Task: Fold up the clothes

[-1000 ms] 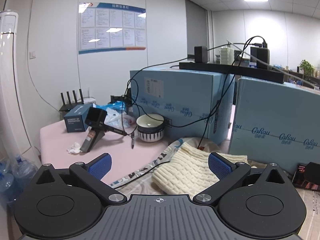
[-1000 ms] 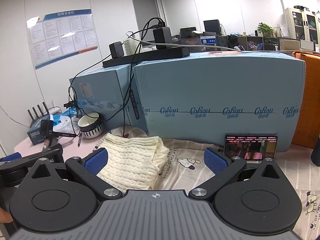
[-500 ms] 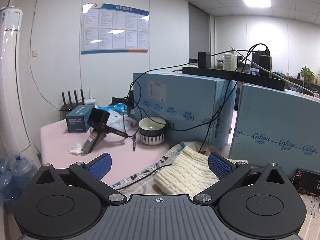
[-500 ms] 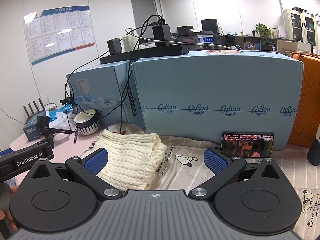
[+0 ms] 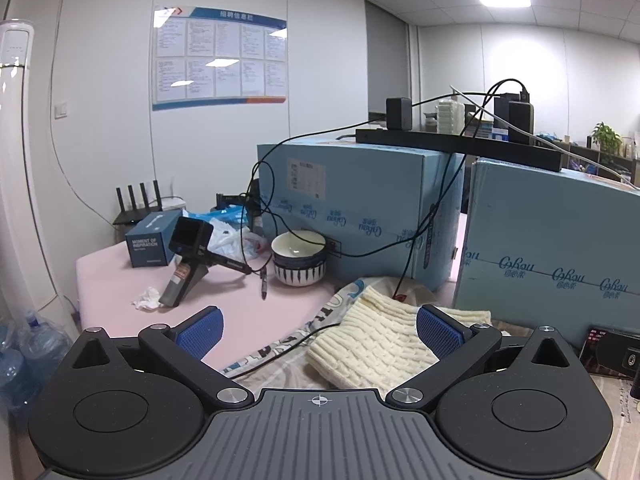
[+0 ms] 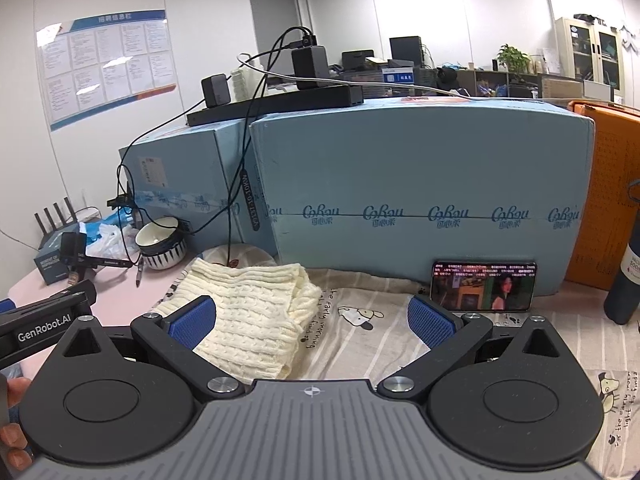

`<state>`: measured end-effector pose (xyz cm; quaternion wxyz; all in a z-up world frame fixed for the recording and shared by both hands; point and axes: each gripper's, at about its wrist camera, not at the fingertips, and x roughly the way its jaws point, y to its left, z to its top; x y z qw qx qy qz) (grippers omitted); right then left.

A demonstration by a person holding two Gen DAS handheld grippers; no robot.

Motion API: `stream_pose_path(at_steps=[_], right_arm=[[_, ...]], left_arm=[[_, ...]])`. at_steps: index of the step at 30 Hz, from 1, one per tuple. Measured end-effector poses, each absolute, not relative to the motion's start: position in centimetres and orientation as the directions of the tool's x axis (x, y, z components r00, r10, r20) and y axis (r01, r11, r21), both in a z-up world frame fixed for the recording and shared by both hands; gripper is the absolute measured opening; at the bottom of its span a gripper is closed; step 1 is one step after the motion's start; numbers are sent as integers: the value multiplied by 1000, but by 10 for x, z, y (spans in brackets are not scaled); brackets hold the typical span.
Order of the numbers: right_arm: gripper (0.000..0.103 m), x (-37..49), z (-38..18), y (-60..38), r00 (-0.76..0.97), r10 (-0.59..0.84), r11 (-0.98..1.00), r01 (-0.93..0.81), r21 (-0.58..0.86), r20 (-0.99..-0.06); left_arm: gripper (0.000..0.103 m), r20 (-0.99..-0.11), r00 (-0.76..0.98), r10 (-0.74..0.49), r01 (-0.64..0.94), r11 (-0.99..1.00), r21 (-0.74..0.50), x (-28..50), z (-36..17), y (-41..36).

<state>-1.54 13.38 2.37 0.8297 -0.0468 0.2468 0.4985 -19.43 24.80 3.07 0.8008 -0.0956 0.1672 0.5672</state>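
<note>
A cream cable-knit sweater (image 6: 256, 316) lies folded into a compact rectangle on a striped sheet with dog prints (image 6: 372, 332); the left wrist view shows the same sweater (image 5: 376, 340) ahead and slightly right. My left gripper (image 5: 319, 330) hovers above the sheet, open, nothing between its blue pads. My right gripper (image 6: 312, 322) is open too, held above the sweater's right edge without touching it. In the right wrist view the left gripper's black body (image 6: 44, 324) sits at the far left, with a hand (image 6: 14, 436) holding it.
Two big light-blue cartons (image 6: 420, 200) stand right behind the sweater, with a black power strip and cables on top. A phone (image 6: 484, 286) leans on the right carton, a dark bottle (image 6: 626, 280) beside it. A bowl (image 5: 298, 256), handheld camera (image 5: 188, 256) and small box sit on the pink surface.
Both grippers have drawn back and risen slightly from the sweater, staying open. The left view has swung a little left. The sweater has not moved.
</note>
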Motion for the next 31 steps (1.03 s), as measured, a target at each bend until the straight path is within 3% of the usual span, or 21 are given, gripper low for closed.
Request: stream_pose_path(at_steps=[31], right_arm=[[103, -19, 25, 134, 366, 814, 480, -861, 168, -451]], left_arm=[[103, -378, 326, 866, -932, 361, 23, -196, 32, 245]])
